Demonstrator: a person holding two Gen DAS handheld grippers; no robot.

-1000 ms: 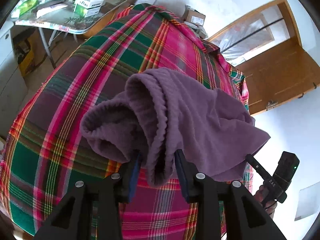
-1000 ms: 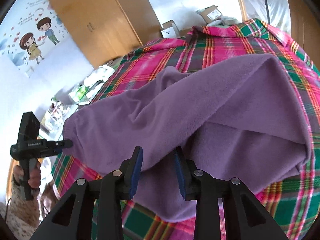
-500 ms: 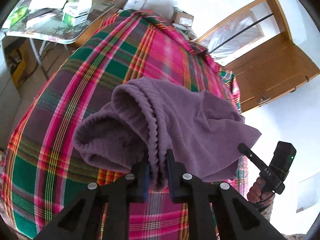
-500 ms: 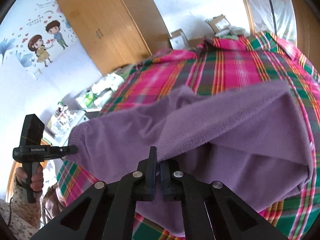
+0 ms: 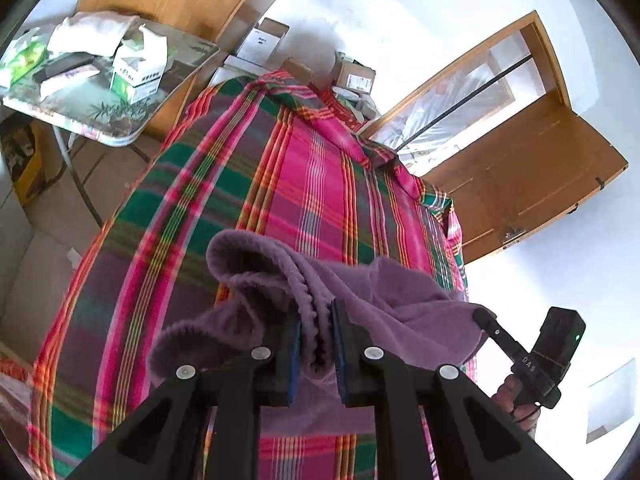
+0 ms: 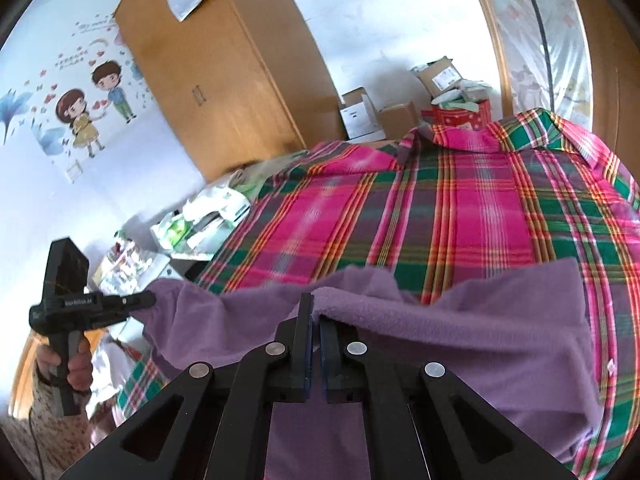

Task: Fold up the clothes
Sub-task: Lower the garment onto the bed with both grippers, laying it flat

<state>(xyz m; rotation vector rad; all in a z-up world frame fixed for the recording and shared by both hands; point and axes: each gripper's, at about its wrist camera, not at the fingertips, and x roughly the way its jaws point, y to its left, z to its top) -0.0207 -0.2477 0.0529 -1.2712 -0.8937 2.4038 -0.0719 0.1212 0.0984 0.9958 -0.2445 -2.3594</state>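
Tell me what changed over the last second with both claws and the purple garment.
Both claws closed: the left claw on a bunched edge of the purple fleece garment, the right claw on another edge, and both drew it up and toward the near edge. The pink-and-green plaid bedspread stayed put.

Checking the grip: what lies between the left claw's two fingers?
A bunched fold of the purple garment, pinched by the left claw; the left wrist view shows it.
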